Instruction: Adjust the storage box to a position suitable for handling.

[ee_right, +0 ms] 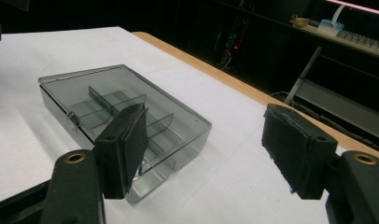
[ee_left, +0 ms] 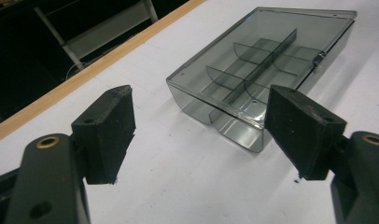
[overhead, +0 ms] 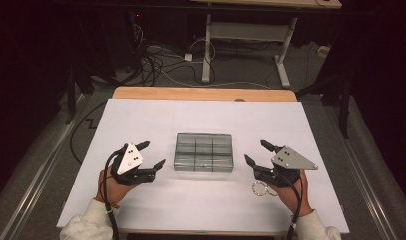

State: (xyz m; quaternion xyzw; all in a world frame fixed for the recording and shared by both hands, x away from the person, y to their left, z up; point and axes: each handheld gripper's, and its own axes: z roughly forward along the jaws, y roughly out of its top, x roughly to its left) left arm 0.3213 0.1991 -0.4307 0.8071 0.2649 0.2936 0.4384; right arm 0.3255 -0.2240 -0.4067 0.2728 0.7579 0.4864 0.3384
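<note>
1. While it lies flat near the middle of the white sheet, the smoky clear plastic organizer box (overhead: pixel 204 152) has its lid shut, and thin dividers inside split it into small compartments that look empty.
2. In the left gripper view the box (ee_left: pixel 267 60) lies ahead of the jaws and toward the right, with one corner nearest the camera; in the right gripper view it (ee_right: pixel 122 107) lies ahead and toward the left, with a small latch showing on its side wall.
3. The left gripper (overhead: pixel 152 154) hangs just to the left of the box, apart from it. Its jaws stand wide open, and nothing but the white sheet is between them.
4. The right gripper (overhead: pixel 257 152) hangs just to the right of the box, also apart from it. Its jaws stand wide open too and hold nothing.
5. Each gripper points inward at the box from its own side, so the box lies between the two.
6. A small ring of beads (overhead: pixel 261 188) lies on the sheet just below the right gripper, close to the person's right hand (overhead: pixel 291 192).
7. The person's left hand (overhead: pixel 111 190) holds the other gripper, and pale sleeves show at the bottom edge of the high view.
8. The white sheet (overhead: pixel 201 120) covers most of the wooden counter (overhead: pixel 203 93), whose bare far edge shows beyond it.
9. Behind the counter, cables (overhead: pixel 156 62) lie on a dark floor beside the white legs of another desk (overhead: pixel 207 47).
</note>
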